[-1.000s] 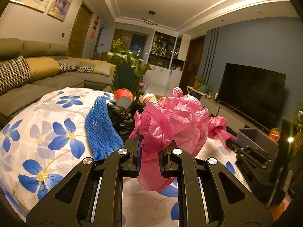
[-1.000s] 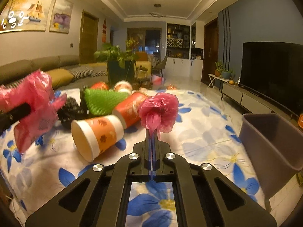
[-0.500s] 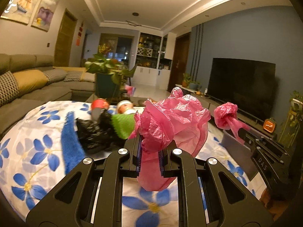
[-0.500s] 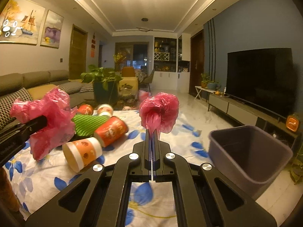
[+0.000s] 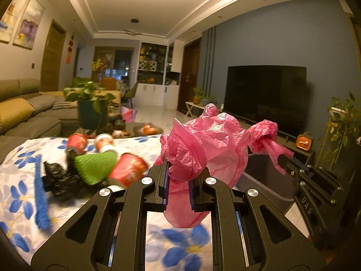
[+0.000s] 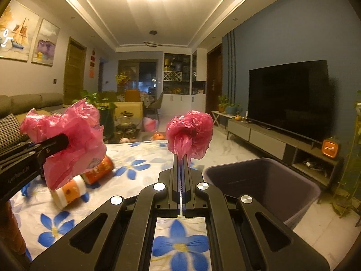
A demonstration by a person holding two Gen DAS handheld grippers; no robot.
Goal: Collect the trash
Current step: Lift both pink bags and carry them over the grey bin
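A pink plastic bag (image 5: 203, 144) is held stretched between both grippers, above the right edge of the flowered table (image 6: 140, 155). Left gripper (image 5: 178, 176): clenched on a thick bunch. Right gripper (image 6: 181, 160): clamped tight on a knotted corner. A grey bin (image 6: 266, 180) is seen just beside that edge, mouth unobstructed. Cups (image 5: 128, 169) are left lying near the far-left corner.

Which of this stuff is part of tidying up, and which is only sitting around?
Part of the job: pink bag, held by both tongs; bin; cups; green sleeve.
Just there: TV, sofa, plant.
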